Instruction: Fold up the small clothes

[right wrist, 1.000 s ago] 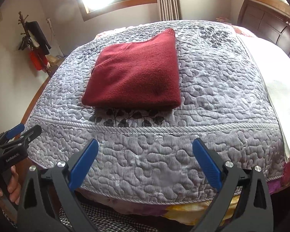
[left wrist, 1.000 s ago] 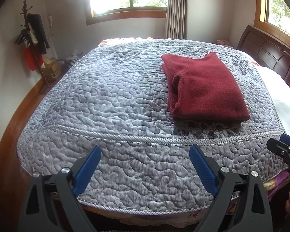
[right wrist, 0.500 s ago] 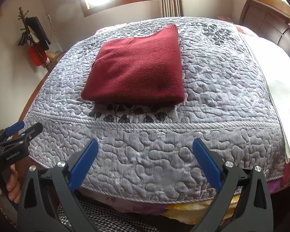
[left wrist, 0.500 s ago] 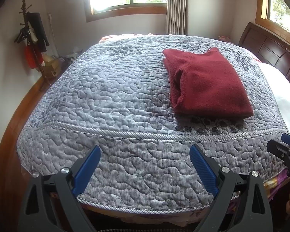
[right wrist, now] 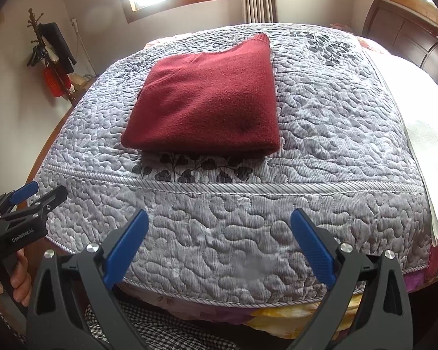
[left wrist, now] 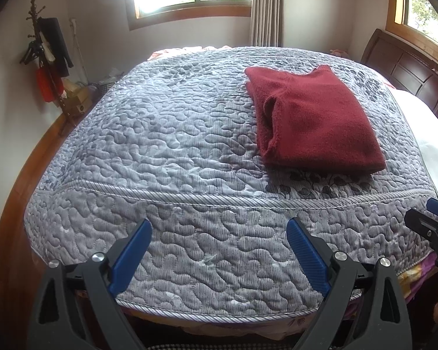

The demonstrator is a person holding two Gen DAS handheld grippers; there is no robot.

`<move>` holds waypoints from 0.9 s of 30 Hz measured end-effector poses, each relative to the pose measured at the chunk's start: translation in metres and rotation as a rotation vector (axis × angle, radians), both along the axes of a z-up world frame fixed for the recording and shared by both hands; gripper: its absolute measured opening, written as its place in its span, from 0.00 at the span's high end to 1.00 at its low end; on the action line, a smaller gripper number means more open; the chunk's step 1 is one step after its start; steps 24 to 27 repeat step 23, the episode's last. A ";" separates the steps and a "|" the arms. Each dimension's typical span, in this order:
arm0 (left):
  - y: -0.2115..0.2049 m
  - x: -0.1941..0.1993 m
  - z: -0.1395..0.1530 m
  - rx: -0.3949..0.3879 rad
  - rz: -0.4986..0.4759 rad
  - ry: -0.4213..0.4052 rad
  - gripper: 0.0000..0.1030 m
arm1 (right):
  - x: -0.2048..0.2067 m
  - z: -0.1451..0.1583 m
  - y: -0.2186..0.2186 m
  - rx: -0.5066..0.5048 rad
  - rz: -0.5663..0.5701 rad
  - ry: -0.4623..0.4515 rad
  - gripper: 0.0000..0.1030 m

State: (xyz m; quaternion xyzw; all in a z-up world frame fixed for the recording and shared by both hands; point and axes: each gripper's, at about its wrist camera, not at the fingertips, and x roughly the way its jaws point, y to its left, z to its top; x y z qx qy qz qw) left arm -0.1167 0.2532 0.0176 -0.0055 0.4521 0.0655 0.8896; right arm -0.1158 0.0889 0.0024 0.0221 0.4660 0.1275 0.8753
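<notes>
though folded, sweater (right wrist: 207,99) perhaps lengthwise

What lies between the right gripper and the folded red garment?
Only bare grey quilt with its corded seam, seen in the right wrist view; the right gripper, open, is apart from the red garment.

Folded red sweater (right wrist: 207,99): matt, fuzzy fleece-like cloth. Grey quilted bedspread (right wrist: 248,218): stitched fabric, slight sheen. Headboard (left wrist: 406,70), upper right: dark glossy wood.
</notes>
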 end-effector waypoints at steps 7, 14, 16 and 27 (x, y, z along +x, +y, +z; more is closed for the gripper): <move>0.001 0.000 0.000 0.000 0.002 0.000 0.09 | 0.001 -0.002 0.001 -0.003 0.008 0.001 0.06; 0.001 0.000 -0.001 -0.001 0.002 0.000 0.09 | 0.003 -0.004 0.000 -0.002 0.000 0.016 0.06; 0.001 0.001 -0.001 0.000 0.001 0.001 0.09 | 0.004 -0.005 -0.001 0.000 -0.004 0.025 0.06; 0.002 0.000 -0.002 0.002 0.003 0.002 0.09 | 0.005 -0.006 -0.001 -0.007 -0.005 0.028 0.06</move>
